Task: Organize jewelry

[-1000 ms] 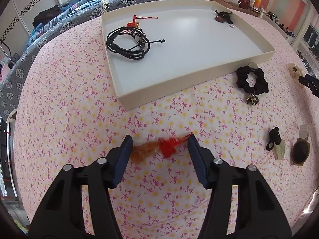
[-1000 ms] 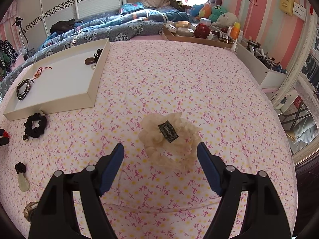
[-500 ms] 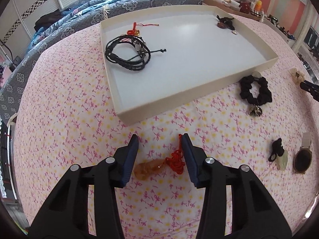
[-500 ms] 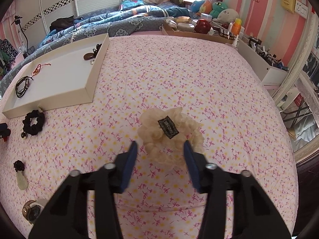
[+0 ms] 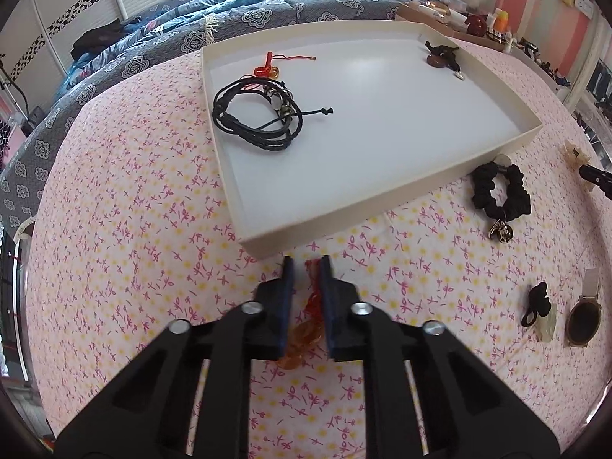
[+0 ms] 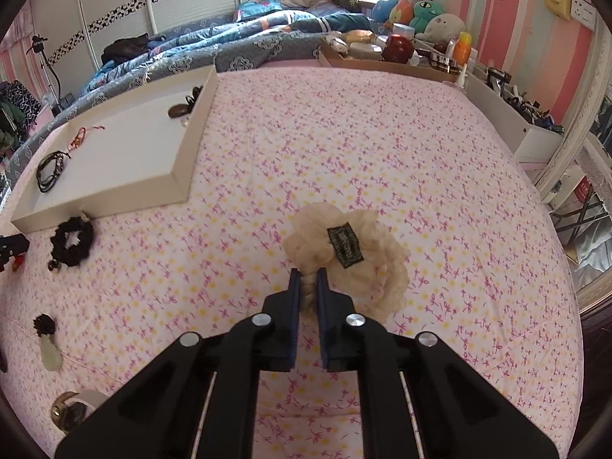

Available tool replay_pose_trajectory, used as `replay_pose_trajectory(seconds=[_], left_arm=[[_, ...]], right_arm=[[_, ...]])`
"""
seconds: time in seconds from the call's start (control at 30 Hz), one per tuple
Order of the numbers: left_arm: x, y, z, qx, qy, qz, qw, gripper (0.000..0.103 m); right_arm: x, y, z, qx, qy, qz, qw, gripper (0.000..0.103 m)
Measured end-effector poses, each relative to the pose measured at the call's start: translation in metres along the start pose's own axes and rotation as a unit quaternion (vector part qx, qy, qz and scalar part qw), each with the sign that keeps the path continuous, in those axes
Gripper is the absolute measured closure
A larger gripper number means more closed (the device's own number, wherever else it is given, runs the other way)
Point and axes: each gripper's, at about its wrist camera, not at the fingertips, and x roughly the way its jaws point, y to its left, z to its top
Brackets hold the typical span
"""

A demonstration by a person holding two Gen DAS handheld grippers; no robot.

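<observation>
On the pink flowered bedspread, my left gripper (image 5: 306, 264) has its jaws closing tight on an amber pendant with a red knotted cord (image 5: 311, 302), just in front of the white tray (image 5: 382, 206). The amber bead shows below the pads. My right gripper (image 6: 308, 277) is closing its jaws on the near edge of a cream frilly scrunchie (image 6: 344, 252) with a black label, and a fold of it is pinched between the pads. In the tray lie black braided bracelets (image 5: 256, 118), a red knot charm (image 5: 267, 70) and a brown pendant (image 5: 440, 57).
A black scrunchie with a charm (image 5: 501, 191) lies by the tray's near right corner. A pale jade pendant with a black knot (image 5: 539, 310) and a round watch (image 5: 583, 325) lie nearer. A folded blue quilt, a wooden tray of bottles and stuffed toys line the far edge.
Both grippers went from wide open to closed. The left one narrowed around the red-corded amber pendant, which turned lengthwise between the fingers. The right one narrowed onto the cream scrunchie's edge.
</observation>
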Motion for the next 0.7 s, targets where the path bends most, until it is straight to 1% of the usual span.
replay_pose_trajectory(seconds=[0.1,0.7], left_arm=[[0.0004,0.0026,0.0005,-0.004,0.000,-0.001,1.0000,0.102],[0.0028,0.0106,0.0036,-0.028,-0.007,-0.018,0.9994,0.103]], right_arm=[[-0.0019,0.0018,0.0039,0.000,-0.003,0.002,1.000,0.095],[0.0004,-0.0014,0.0056,0.011,-0.004,0.005,1.000,0.095]])
